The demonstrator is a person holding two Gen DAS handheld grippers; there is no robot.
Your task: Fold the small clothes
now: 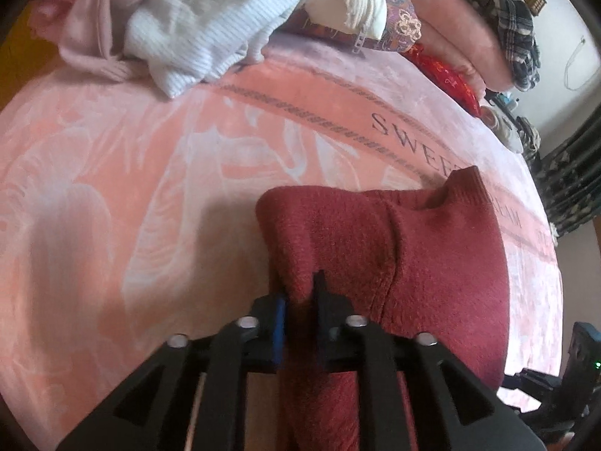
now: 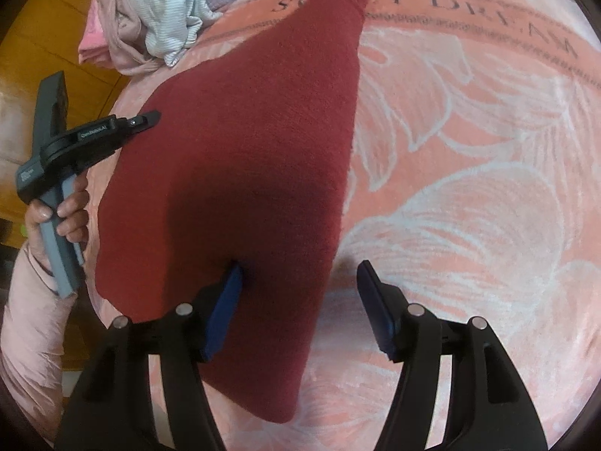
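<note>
A dark red knit garment (image 2: 248, 143) lies on the pink blanket (image 2: 469, 150). In the left wrist view my left gripper (image 1: 302, 293) is shut on a raised fold of the red garment (image 1: 375, 248). It also shows in the right wrist view (image 2: 148, 118) at the garment's left edge, held by a hand. My right gripper (image 2: 300, 285) is open just above the garment's near right edge. Its left finger (image 2: 225, 300) is over the cloth and its right finger (image 2: 375, 300) over the blanket.
A pile of white ribbed and pale pink clothes (image 1: 169, 18) lies at the blanket's far left, also in the right wrist view (image 2: 150, 11). Folded blankets, a red cushion (image 1: 447, 75) and a plaid garment (image 1: 503, 11) lie at the far right. Wooden floor (image 2: 45, 37) is beyond the bed's edge.
</note>
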